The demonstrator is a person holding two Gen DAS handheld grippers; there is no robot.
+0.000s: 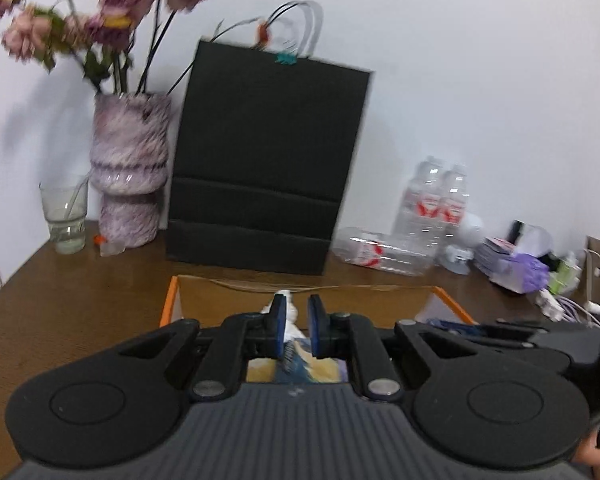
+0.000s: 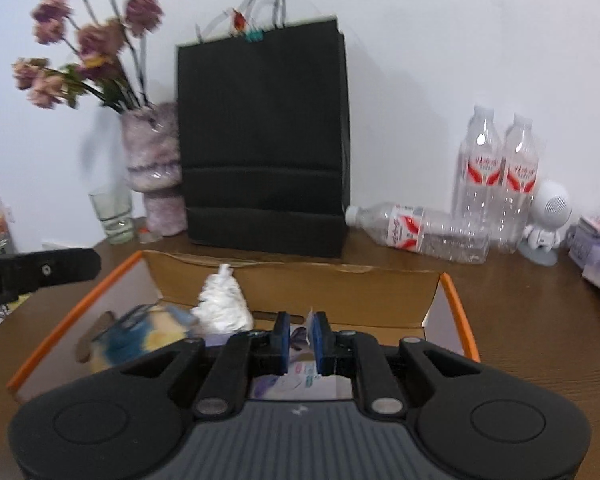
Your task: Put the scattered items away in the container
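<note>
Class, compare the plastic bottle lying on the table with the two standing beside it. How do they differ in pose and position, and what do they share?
The lying bottle rests on its side, cap pointing towards the black paper bag; the standing bottles are upright, necks up. The lying bottle sits nearer the bag; the standing bottles stand further right, next to a small white figure. All share clear plastic and red-and-white labels, and look empty.
</note>
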